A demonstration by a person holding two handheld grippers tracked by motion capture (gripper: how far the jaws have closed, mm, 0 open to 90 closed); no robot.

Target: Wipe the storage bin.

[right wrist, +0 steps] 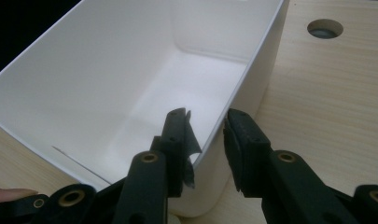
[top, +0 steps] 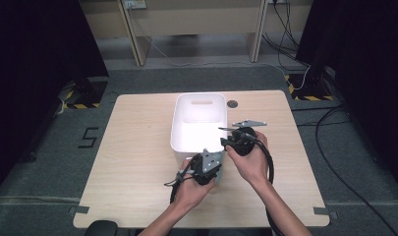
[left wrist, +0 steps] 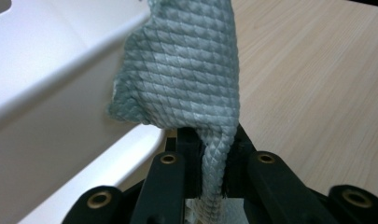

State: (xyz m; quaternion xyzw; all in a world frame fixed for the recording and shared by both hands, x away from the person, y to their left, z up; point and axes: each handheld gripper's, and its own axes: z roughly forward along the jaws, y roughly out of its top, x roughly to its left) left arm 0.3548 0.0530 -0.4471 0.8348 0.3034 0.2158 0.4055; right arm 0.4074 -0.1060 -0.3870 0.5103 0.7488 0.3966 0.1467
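A grey-green waffle-weave cloth (left wrist: 186, 70) rises from my left gripper (left wrist: 210, 158), whose jaws are shut on its lower fold. The cloth hangs just beside the outer wall of a white plastic bin (left wrist: 51, 84). In the high view the left gripper (top: 210, 160) sits at the bin's near right corner. My right gripper (right wrist: 207, 123) is open and straddles the bin's rim (right wrist: 252, 60), one jaw inside and one outside. From above, the right gripper (top: 229, 140) is at the bin's (top: 199, 101) right side. The bin's inside looks bare.
The bin stands mid-table on a light wooden table (top: 137, 147). A round cable hole (top: 232, 103) lies just behind the bin's right corner. Bare wood spreads to both sides. Cables (top: 334, 162) run across the floor to the right.
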